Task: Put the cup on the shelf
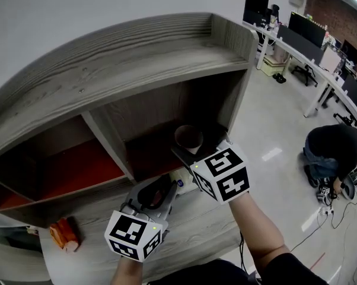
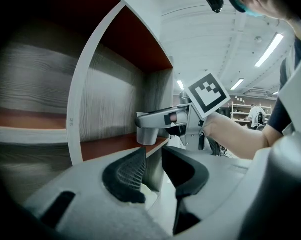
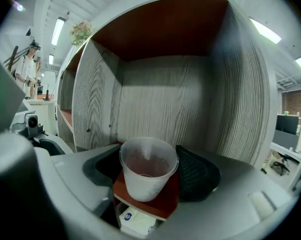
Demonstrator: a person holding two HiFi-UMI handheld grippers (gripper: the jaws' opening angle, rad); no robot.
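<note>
Shelf: grey wood with red floors. The head view shows two lower bays side by side.

Cup: translucent and upright. It stands on the red floor of the right-hand bay, close to the front edge.

Right gripper: reaches into that bay. Its jaws are spread wide, one on either side of the cup at rim height. The pads sit just beside the cup wall, which shows no dent or squeeze. The cup's base rests flat on the shelf floor.

Left gripper: low in front of the shelf, over the table. Its jaws are nearly together, with a narrow gap at the tips and nothing between them. Its view shows a right gripper jaw alongside the cup's rim.

Other items:
- A white packet with a blue mark lies below the bay's front edge.
- An orange item lies on the table at left, well apart from both grippers.
- A person crouches on the floor at far right, near the desks with monitors.
</note>
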